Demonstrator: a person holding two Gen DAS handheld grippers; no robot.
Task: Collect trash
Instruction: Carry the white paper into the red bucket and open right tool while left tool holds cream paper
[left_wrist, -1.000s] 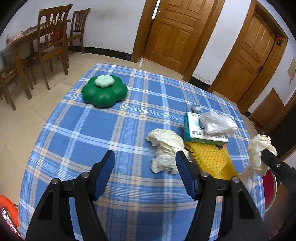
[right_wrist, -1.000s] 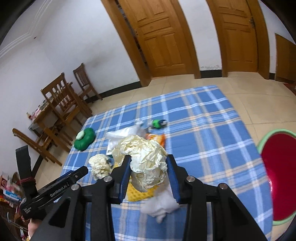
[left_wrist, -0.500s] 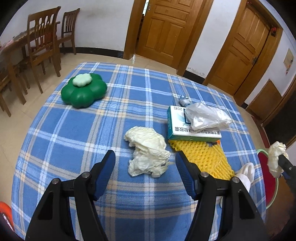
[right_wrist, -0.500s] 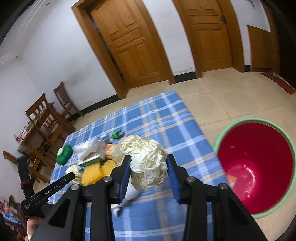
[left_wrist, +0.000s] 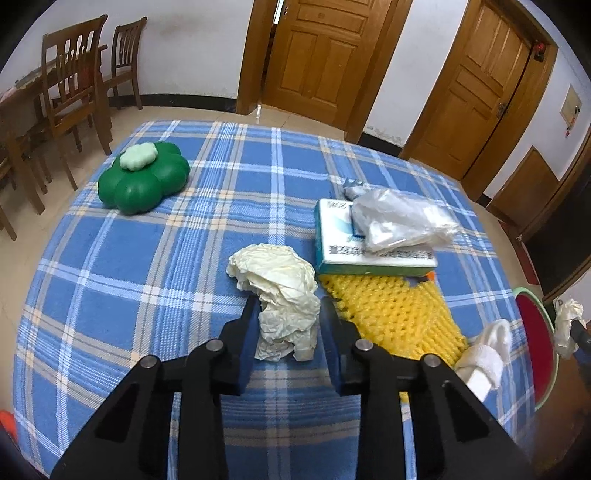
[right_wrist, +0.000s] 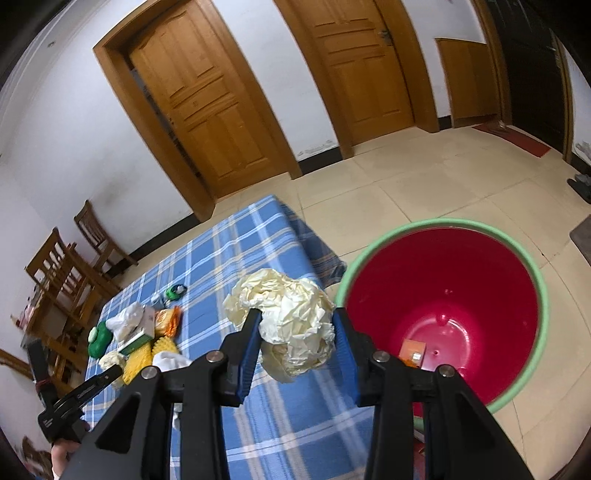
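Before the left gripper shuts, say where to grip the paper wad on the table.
Grip the paper wad across its narrow near lobe, from the near side, where the left gripper straddles it. The far part flares wider.

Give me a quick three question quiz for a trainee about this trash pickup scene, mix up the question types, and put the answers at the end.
1. True or false: the right hand-held gripper is shut on a crumpled cream paper ball.
2. Multiple choice: what lies on top of the white and teal cardboard box? A) a clear plastic bag B) a metal spoon C) a glass cup
3. Fill in: the round bin with the green rim is ____ inside.

Key: 1 true. 2 A. 3 red. The left hand-held gripper has its fingers either side of a second crumpled cream paper wad on the blue plaid tablecloth; whether they are pressing it is unclear.
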